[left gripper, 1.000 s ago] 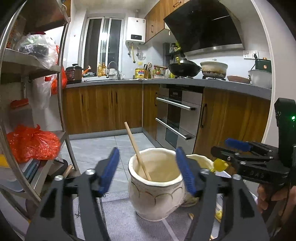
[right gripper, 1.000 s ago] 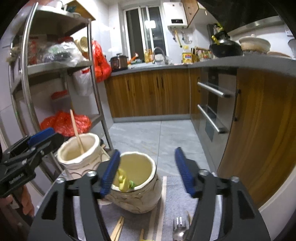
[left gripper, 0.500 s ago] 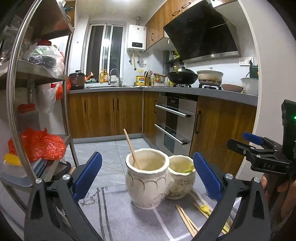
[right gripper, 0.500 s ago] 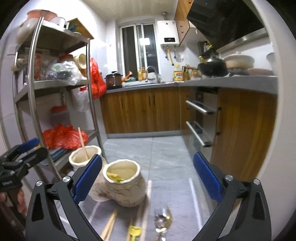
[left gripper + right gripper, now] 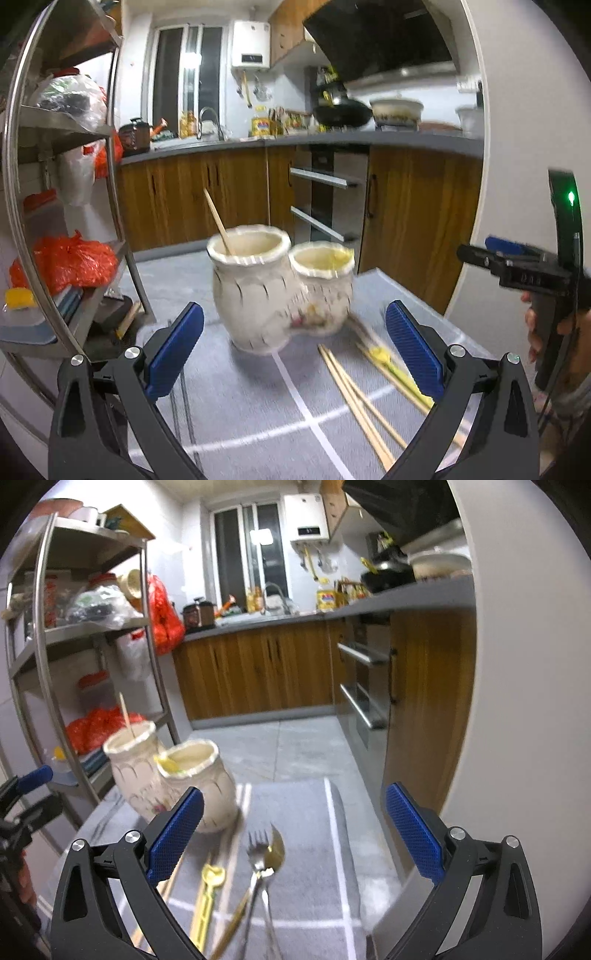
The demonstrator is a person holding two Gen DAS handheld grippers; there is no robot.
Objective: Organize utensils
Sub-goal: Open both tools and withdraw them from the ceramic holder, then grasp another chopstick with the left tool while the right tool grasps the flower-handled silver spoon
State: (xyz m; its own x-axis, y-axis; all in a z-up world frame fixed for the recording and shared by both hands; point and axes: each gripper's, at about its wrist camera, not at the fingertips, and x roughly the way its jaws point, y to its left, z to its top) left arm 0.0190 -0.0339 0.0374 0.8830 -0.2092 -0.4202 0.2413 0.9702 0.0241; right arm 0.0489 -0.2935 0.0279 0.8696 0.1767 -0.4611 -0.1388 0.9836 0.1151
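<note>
We see a wooden chopstick leaning leftward, tip up, in the taller cream ceramic jar. Loose chopsticks, a fork and spoon lie lengthwise on the grey mat. Left gripper and right gripper gape wide, empty.

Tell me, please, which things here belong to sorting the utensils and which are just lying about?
Job: left jar, right jar, chopsticks, fork, spoon, yellow utensil.

Lying about: red bags, wok, pot, oil bottle.
</note>
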